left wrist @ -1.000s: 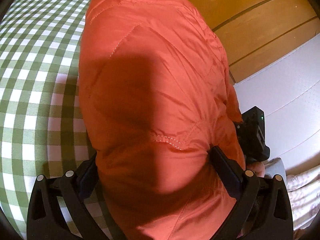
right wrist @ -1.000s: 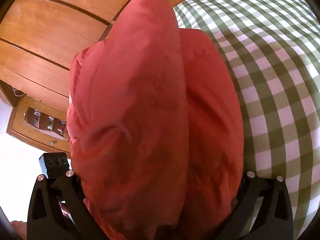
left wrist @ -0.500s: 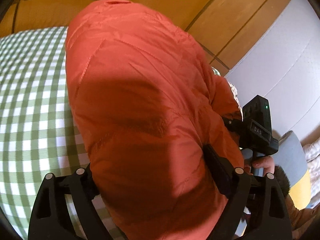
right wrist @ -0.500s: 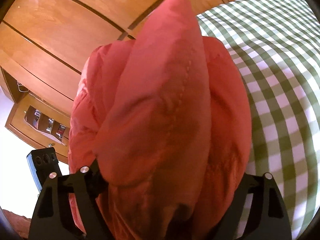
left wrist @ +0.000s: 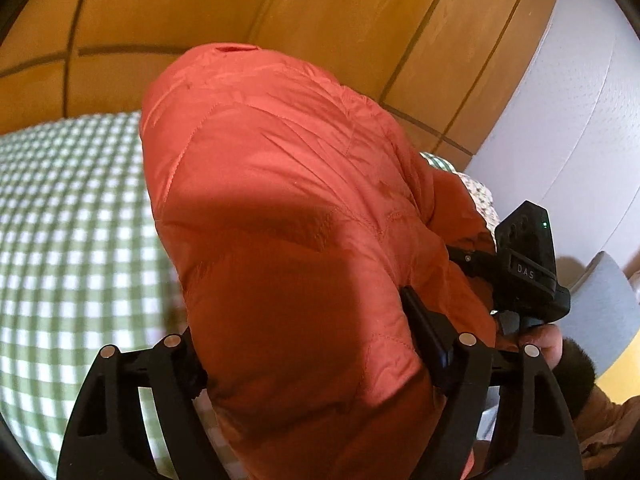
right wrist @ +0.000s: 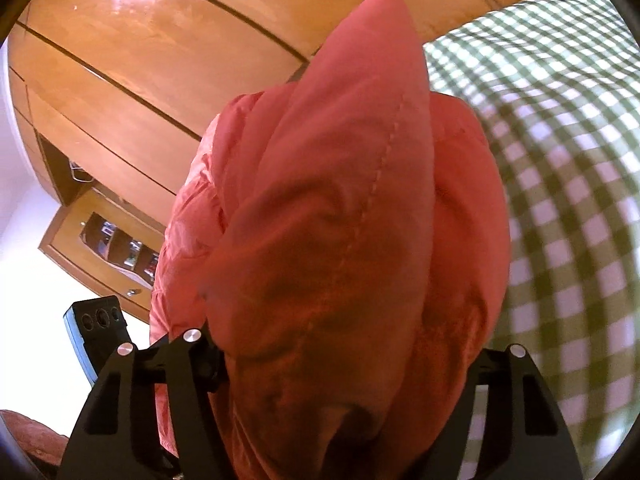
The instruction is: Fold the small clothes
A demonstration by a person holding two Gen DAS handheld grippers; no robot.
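A puffy orange quilted jacket [left wrist: 280, 184] fills the middle of both views, bunched up above the green-and-white checked bed cover [left wrist: 72, 220]. My left gripper [left wrist: 300, 320] has the jacket bulging between its fingers, and its jaws are closing, with the pads pressing into the padding. In the right wrist view the same jacket [right wrist: 340, 160] stands as a tall fold over the checked cover [right wrist: 560, 160]. My right gripper [right wrist: 344, 344] squeezes it too, jaws closing. The fingertips of both are buried in fabric. The right gripper's body [left wrist: 524, 264] and a hand [left wrist: 544, 344] show at the jacket's right side.
Wooden panels [left wrist: 280, 20] rise behind the bed, with a white wall [left wrist: 580, 120] to the right. A grey cushion [left wrist: 604, 292] and a patterned cloth [left wrist: 480, 196] lie beyond the jacket. A wooden bedside cabinet [right wrist: 108, 240] stands at the left of the right wrist view.
Both grippers have risen with the jacket and their jaws have narrowed on it. The views tilted up, showing more wood panel and less bed cover.
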